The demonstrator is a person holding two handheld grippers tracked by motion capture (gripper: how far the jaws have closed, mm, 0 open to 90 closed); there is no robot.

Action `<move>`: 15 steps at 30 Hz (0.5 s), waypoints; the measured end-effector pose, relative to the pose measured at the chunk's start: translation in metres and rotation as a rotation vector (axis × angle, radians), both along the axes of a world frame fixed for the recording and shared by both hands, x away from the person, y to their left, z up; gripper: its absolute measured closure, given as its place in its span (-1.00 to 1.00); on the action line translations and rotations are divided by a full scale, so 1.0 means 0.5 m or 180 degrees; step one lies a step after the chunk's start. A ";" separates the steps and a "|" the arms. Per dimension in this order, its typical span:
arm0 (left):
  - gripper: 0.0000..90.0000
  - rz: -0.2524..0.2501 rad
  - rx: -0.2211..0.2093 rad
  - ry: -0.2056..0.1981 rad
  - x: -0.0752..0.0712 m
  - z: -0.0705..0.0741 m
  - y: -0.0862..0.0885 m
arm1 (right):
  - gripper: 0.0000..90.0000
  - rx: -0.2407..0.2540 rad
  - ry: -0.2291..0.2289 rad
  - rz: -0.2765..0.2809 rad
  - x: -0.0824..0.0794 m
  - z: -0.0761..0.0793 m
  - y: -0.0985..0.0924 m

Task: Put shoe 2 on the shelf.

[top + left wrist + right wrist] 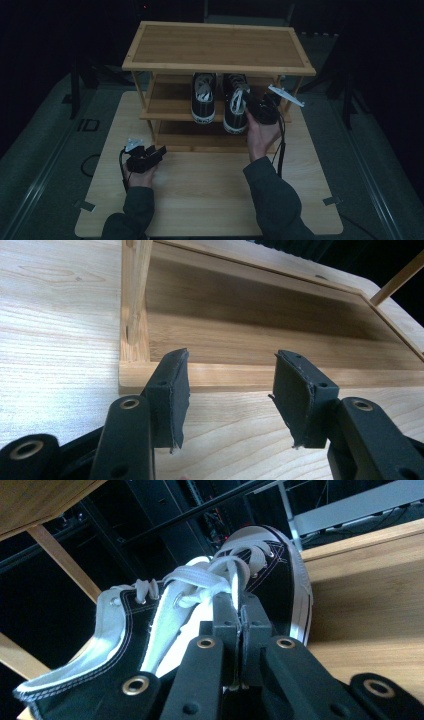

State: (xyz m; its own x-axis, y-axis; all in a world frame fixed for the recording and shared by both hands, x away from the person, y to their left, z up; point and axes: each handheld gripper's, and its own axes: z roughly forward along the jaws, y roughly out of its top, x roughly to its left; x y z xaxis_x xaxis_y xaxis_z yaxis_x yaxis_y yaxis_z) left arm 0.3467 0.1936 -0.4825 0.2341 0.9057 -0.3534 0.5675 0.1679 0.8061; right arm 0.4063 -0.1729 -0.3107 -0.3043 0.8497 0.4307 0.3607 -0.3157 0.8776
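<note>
Two black sneakers with white laces and toe caps stand on the middle shelf of a wooden rack (217, 45). The left sneaker (203, 97) sits square on it. The right sneaker (235, 107) sticks out past the shelf's front edge. My right gripper (248, 102) is at this shoe's right side. In the right gripper view the right gripper (241, 607) has its jaws pressed together on the sneaker's (272, 580) black upper beside the laces. My left gripper (161, 151) rests low on the table in front of the rack's left leg. This left gripper (231, 357) is open and holds nothing.
The three-tier rack stands at the far half of a light wooden table (200, 195). Its bottom shelf (260, 335) is bare, with a low rim facing my left gripper. Dark stands and floor surround the table.
</note>
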 end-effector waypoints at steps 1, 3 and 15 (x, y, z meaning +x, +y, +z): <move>0.09 0.0004 -0.0003 0.0000 0.000 0.000 0.000 | 0.97 0.0001 0.0006 -0.0027 0.007 -0.003 0.004; 0.09 0.0009 -0.0011 -0.0005 0.000 0.000 0.001 | 0.97 0.0020 0.0009 -0.0044 0.014 -0.005 0.007; 0.09 0.0003 -0.0012 0.0000 0.002 0.000 -0.001 | 0.97 0.0029 0.0025 -0.0137 0.045 -0.005 0.025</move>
State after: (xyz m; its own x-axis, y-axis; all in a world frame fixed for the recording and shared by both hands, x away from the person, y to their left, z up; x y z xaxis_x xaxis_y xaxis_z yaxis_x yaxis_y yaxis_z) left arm 0.3479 0.1933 -0.4826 0.2332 0.9046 -0.3569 0.5673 0.1716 0.8055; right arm 0.4286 -0.1603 -0.3134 -0.2640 0.8579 0.4408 0.3536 -0.3391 0.8718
